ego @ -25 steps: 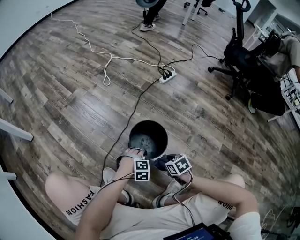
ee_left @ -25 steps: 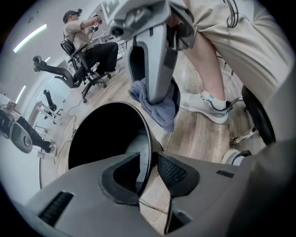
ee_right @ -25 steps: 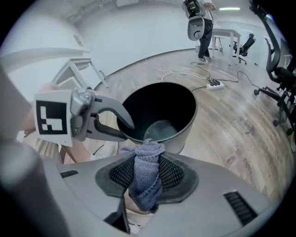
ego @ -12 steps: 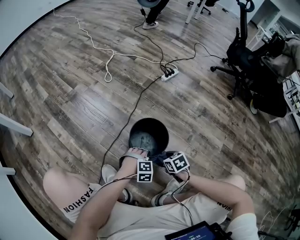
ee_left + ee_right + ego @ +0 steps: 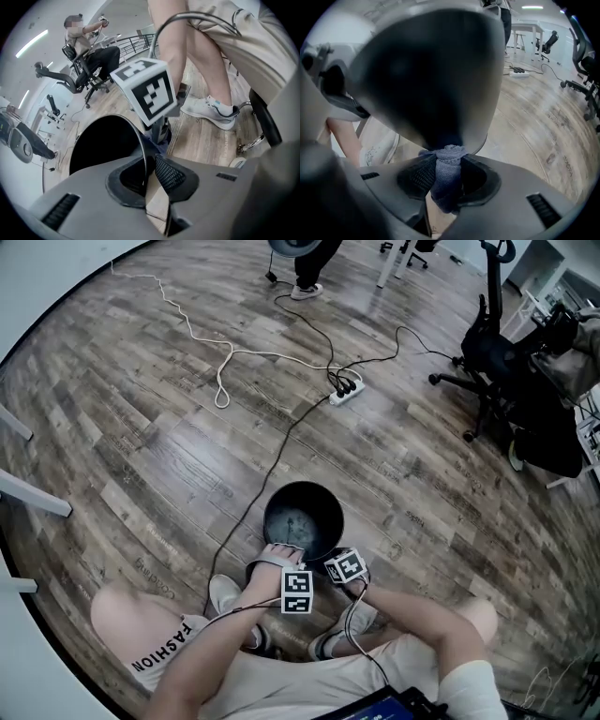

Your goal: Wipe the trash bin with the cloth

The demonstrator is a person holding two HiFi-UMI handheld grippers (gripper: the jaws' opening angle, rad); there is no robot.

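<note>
The black round trash bin stands on the wood floor just in front of my feet. My left gripper sits at its near rim. In the left gripper view the thin rim runs between the jaws, which have just been closing onto it, so the left gripper is shut on the rim. My right gripper is shut on a bunched blue-grey cloth. The cloth presses against the bin's dark outer wall, low on the near right side. In the head view the right gripper's marker cube hides its jaws.
A white power strip with black cables and a looping white cable lies on the floor beyond the bin. A black office chair stands at far right. My shoes flank the bin. A seated person is across the room.
My right gripper has sunk along the bin's near side with the cloth. The left gripper has stayed at the rim.
</note>
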